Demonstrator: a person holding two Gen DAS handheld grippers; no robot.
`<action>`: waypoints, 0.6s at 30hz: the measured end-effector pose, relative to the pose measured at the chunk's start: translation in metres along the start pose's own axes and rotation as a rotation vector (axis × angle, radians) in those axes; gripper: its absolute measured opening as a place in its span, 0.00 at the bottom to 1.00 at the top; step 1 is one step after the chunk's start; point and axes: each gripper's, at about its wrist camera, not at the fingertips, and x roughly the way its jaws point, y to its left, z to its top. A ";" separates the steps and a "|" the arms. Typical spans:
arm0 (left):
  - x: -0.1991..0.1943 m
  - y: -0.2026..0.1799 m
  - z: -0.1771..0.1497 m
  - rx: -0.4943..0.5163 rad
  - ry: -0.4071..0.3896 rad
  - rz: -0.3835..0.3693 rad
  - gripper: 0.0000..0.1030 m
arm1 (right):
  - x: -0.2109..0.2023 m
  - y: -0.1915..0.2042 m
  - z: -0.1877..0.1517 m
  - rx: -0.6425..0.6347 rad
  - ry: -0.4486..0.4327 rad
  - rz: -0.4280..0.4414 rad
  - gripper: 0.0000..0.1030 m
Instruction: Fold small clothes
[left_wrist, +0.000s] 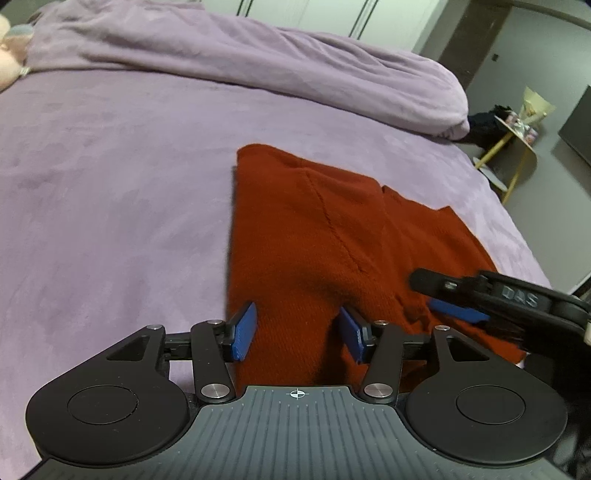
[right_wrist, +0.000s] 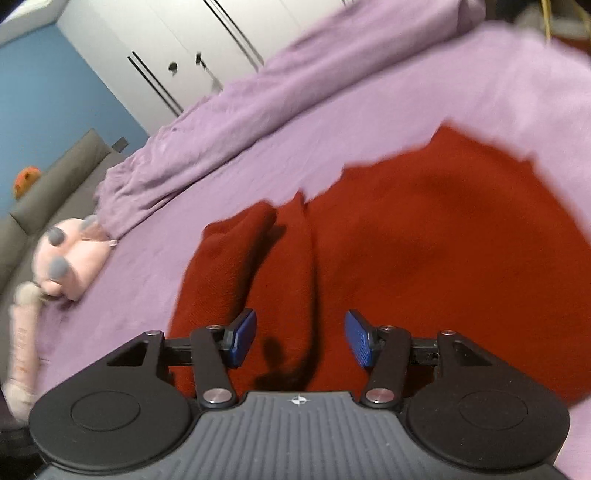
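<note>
We have the red knit garment (left_wrist: 325, 236) lying on the purple bed (left_wrist: 110, 177), partly folded: one panel is laid over the rest, with a seam line running down it and layered edges stepping out on its far side. It looks like a soft, fairly thick knit, light, floppy, not fragile, likely to sag and drag on the fleecy cover if lifted from one point, so we'd judge it wants two grips at once, on corners or along a doubled edge, not mid-panel. Left claw (left_wrist: 297, 332) sits over the garment's near edge, blue pads spread with red knit showing between them; pads don't look pressed on it, so nothing pinched. Right claw (right_wrist: 301, 338) also spread, hovering over the garment's middle near a raised ridge of fabric, nothing gripped; its own view is motion-blurred. The left view catches the right claw (left_wrist: 461, 306) coming in low beside the garment's near right part, plus a bunched duvet (left_wrist: 258, 55) beyond the garment and a small side table (left_wrist: 517, 147) well off past the bed's edge. The right view gives what the left barely shows: a pink plush toy (right_wrist: 70, 254) well to the garment's left, white wardrobe doors (right_wrist: 177, 48) and a blue wall (right_wrist: 44, 96) beyond.
</note>
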 end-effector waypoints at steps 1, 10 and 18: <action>-0.005 0.003 0.002 -0.018 0.005 0.001 0.53 | 0.005 -0.001 0.003 0.030 0.012 0.027 0.52; -0.009 0.039 0.007 -0.115 -0.007 0.088 0.53 | 0.039 0.021 0.011 0.007 0.050 0.064 0.44; 0.004 0.032 0.001 -0.086 -0.006 0.080 0.53 | 0.040 0.041 0.019 -0.028 0.051 0.087 0.52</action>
